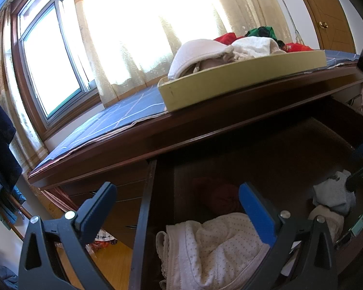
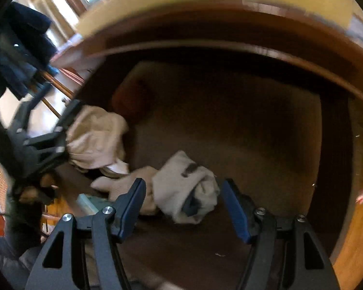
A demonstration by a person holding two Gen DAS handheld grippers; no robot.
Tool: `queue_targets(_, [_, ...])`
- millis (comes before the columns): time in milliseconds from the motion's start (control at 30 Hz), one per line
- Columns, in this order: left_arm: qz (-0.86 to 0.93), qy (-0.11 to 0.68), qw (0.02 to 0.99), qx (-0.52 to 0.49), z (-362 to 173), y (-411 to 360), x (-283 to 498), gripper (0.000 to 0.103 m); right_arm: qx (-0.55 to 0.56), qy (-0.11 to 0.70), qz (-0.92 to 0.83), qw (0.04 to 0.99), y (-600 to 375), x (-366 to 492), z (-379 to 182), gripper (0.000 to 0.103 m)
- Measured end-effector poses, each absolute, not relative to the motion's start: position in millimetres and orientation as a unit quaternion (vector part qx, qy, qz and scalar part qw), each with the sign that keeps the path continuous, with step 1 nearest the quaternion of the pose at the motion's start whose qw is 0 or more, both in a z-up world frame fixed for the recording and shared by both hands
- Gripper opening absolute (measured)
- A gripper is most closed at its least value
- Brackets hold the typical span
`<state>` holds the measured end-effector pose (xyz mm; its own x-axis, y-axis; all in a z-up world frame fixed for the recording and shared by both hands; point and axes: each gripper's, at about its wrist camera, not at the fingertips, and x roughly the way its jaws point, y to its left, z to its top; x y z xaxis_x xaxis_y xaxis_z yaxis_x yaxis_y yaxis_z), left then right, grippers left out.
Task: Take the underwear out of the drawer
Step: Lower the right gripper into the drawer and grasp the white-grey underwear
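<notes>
The dark wooden drawer [image 1: 145, 217] is pulled open under the desk. My left gripper [image 1: 179, 198] is open above its left end, over a cream dotted underwear piece [image 1: 213, 251]. A dark red garment [image 1: 217, 195] lies behind it. My right gripper [image 2: 184, 193] is open, its jaws on either side of a rolled white-grey underwear piece [image 2: 188, 186], not touching it. That piece also shows in the left wrist view [image 1: 331, 193]. A beige garment [image 2: 123, 188] lies to its left. The left gripper [image 2: 43, 140] appears in the right wrist view beside the cream piece [image 2: 96, 137].
On the desk top stands a yellow-green tray [image 1: 242, 77] piled with white, red and green clothes, on a blue checked cloth [image 1: 123, 116]. A window with curtains is behind. Dark clothes hang at the left [image 1: 0, 145]. A wooden door [image 1: 326, 12] is at the right.
</notes>
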<state>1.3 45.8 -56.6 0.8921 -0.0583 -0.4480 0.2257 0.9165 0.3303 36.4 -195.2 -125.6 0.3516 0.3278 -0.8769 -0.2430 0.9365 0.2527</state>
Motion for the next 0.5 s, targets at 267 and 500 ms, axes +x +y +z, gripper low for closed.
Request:
queue_targets(267, [-0.074,0.219,0.954,0.191,-56.5,44.9,0.5,0.103,0.056,0.6,0.168,0.78,-191.0,54.1,-151.9,0.067])
queue_targets(500, [-0.074,0.219,0.954,0.19,-55.8,45.1,-0.2,0.103,0.028,0.627,0.17,0.76,-178.2,62.3,-157.5,0.066])
